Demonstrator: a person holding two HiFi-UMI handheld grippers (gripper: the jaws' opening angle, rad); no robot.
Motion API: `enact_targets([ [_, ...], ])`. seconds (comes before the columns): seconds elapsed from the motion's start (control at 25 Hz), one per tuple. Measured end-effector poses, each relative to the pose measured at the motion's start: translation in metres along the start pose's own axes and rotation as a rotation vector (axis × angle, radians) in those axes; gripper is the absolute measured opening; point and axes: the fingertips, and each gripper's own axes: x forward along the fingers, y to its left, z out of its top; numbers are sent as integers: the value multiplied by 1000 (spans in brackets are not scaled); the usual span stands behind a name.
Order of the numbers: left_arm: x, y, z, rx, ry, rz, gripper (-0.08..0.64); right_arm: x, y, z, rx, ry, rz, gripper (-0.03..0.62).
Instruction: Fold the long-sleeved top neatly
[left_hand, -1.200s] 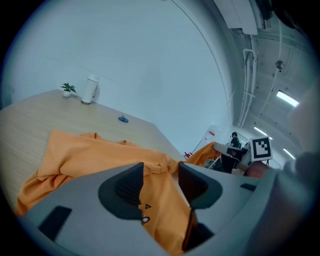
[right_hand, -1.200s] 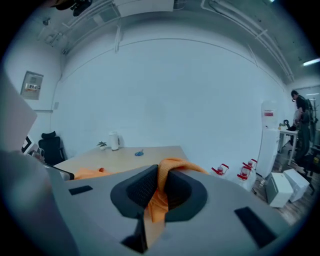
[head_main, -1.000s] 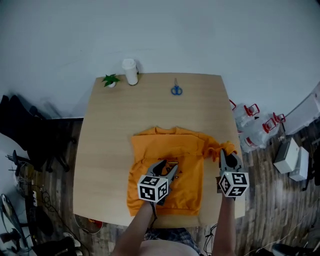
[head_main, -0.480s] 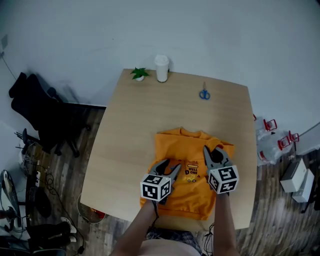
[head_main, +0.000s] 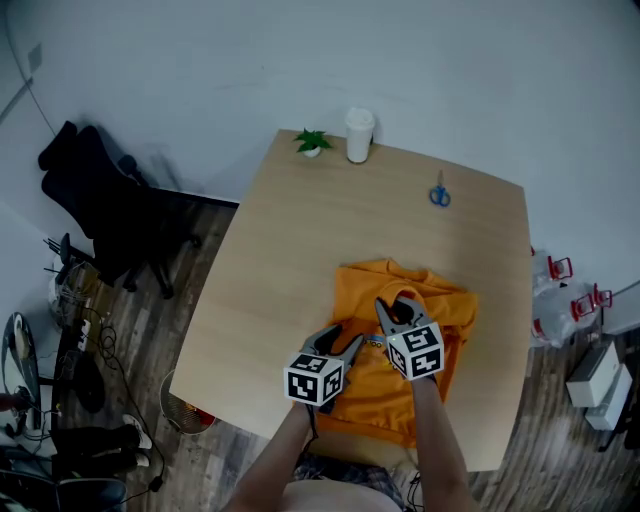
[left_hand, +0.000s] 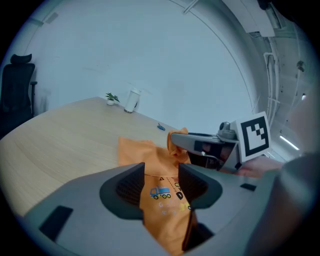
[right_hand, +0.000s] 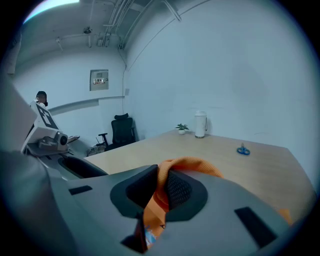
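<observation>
Orange top (head_main: 448, 322), pinched in right gripper (head_main: 395, 304)

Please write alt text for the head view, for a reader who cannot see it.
The right gripper pinches a fold of an orange top on a wooden table, while the left gripper, fingers apart, is over the top's near left part. A plant, a white cup and blue scissors sit at the far edge.

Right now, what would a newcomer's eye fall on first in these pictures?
The bright orange top on the near right of the wooden table, with the right gripper shut on a bunched fold of it. The left gripper hangs beside, jaws apart over the printed front. A white cup, small plant and blue scissors sit near the far edge.
</observation>
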Motion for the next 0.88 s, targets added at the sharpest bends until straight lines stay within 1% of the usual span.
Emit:
enact_targets([
  [0.24, -7, 14, -9, -25, 8, 34, 206, 34, 13, -20, 49, 53, 69, 51],
  [0.36, -10, 20, -13, -35, 10, 48, 206, 49, 18, -32, 67, 96, 102, 64],
  [0.4, -11, 21, -14, -37, 10, 51, 206, 53, 21, -37, 79, 115, 119, 82],
  [0.48, -13, 23, -15, -39, 12, 54, 206, 59, 28, -45, 95, 140, 153, 179],
  [0.52, -13, 24, -16, -40, 13, 55, 206, 59, 31, -44, 94, 133, 164, 197],
  [0.6, -13, 25, -16, -40, 14, 54, 206, 55, 37, -36, 87, 87, 189, 238],
  [0.68, -13, 26, -15, -38, 15, 51, 206, 47, 41, -26, 76, 46, 215, 258],
  [0.72, -12, 25, -15, -37, 16, 50, 206, 41, 40, -22, 65, 31, 213, 272],
  [0.8, -12, 24, -16, -35, 18, 45, 206, 25, 32, -14, 60, -10, 181, 273],
  [0.88, -11, 23, -15, -37, 17, 40, 206, 6, 16, -9, 93, -57, 126, 266],
])
